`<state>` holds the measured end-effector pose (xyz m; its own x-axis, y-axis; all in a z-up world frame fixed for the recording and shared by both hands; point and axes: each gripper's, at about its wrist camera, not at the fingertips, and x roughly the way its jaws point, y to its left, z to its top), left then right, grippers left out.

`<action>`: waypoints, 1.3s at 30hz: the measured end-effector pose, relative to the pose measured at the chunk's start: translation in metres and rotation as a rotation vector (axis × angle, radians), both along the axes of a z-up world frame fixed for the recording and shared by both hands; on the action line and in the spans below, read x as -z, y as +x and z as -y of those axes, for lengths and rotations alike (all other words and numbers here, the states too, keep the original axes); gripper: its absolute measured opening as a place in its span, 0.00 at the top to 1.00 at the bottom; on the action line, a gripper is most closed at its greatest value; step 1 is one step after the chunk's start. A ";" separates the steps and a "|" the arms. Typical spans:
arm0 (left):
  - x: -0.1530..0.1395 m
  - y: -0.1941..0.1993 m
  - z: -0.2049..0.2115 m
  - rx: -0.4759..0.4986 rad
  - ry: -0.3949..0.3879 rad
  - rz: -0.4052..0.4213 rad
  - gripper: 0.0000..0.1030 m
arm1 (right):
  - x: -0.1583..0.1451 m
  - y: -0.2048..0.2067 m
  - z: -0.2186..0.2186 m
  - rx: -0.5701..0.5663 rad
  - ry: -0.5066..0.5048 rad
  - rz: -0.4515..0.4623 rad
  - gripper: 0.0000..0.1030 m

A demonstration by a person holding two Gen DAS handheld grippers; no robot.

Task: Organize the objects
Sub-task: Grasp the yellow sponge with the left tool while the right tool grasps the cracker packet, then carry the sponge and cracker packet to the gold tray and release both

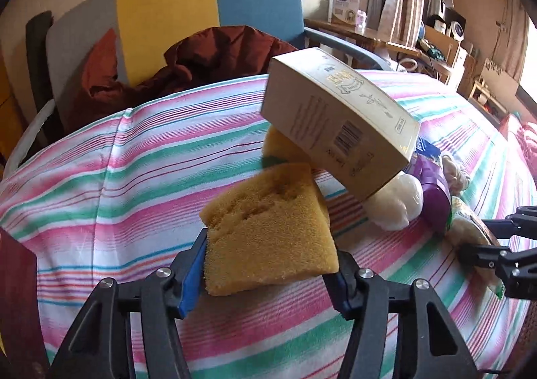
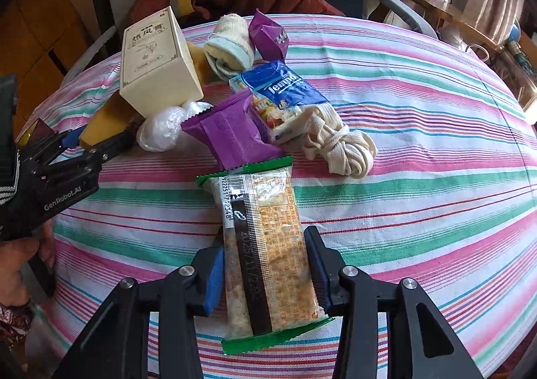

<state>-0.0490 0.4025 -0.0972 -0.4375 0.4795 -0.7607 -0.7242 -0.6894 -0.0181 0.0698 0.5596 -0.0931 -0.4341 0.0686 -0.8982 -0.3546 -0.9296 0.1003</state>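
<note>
Left claw pinches the yellow sponge; right claw grips the cracker packet.

Right tongs astride cracker packet; striped cloth beneath

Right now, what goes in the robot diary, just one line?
left claw: shut on sponge | right claw: around cracker pack, touching unclear | striped tablecloth

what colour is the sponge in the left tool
Yellow-orange sponge, clearest in the left wrist view.
</note>
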 end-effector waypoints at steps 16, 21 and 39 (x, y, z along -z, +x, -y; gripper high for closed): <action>-0.007 0.033 0.076 -0.082 0.119 -0.025 0.41 | -0.008 -0.001 0.051 -0.157 -0.122 -0.085 0.62; -0.013 0.054 0.085 -0.062 0.133 -0.063 0.41 | -0.006 -0.004 0.077 -0.227 -0.099 -0.099 0.62; -0.056 0.085 0.184 -0.142 0.278 -0.030 0.41 | -0.002 -0.005 0.084 -0.254 -0.060 -0.102 0.62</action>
<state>0.0364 0.2180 -0.0407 -0.5347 0.6004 -0.5946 -0.6244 -0.7549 -0.2007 0.0650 0.4757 -0.0907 -0.5190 -0.1059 -0.8482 -0.0964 -0.9787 0.1812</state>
